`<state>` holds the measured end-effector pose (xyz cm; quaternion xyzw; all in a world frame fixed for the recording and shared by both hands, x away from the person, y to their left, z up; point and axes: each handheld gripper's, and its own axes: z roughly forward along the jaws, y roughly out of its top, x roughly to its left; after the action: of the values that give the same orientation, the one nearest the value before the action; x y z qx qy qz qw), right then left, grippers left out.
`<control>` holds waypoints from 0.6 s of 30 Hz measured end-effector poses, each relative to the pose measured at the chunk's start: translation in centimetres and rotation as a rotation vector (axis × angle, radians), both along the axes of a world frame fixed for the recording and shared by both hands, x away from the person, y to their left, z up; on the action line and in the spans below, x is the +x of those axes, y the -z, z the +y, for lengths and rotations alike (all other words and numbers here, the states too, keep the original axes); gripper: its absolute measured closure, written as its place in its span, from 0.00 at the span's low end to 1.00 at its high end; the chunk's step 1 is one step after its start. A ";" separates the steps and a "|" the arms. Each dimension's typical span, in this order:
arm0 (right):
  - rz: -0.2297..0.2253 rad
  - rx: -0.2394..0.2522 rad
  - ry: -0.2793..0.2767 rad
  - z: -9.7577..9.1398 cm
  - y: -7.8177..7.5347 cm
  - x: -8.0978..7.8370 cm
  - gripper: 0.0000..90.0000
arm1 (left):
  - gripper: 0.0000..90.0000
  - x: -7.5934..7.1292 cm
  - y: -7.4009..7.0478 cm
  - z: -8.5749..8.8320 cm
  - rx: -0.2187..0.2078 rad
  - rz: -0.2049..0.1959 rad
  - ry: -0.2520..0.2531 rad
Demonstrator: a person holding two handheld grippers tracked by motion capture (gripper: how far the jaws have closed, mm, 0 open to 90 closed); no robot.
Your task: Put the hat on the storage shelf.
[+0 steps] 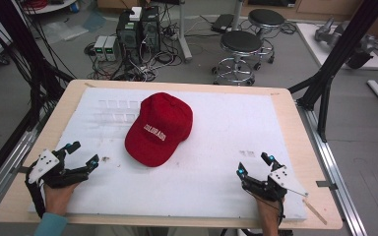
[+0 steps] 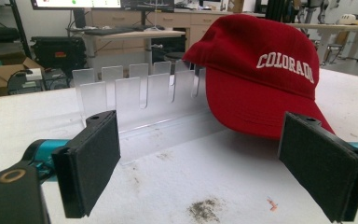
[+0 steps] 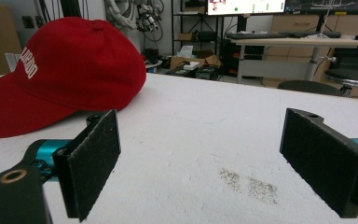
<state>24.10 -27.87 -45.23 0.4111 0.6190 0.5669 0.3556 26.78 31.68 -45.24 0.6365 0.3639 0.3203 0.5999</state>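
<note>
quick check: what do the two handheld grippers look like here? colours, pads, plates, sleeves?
Both the left gripper and right gripper are black with teal accents at the jaws. Each carries a pale grey three-cornered plate on top. The jaw pads are flat, rectangular and dark, with a rough texture. A teal sleeve covers the left forearm.

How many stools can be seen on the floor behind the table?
2. One stool stands just past the table's far edge, right of centre. The other stool stands farther back and slightly to its right. Others may be hidden out of frame.
</note>
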 end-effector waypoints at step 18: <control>0.103 -0.109 -0.113 3.3 -5.3 3.4 0.12 | 0.15 0.0 0.0 -0.1 0.005 -0.002 -0.002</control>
<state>27.53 -24.59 -39.92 0.3842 0.6885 0.5298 0.3124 26.76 31.63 -45.24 0.6373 0.3630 0.3223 0.5985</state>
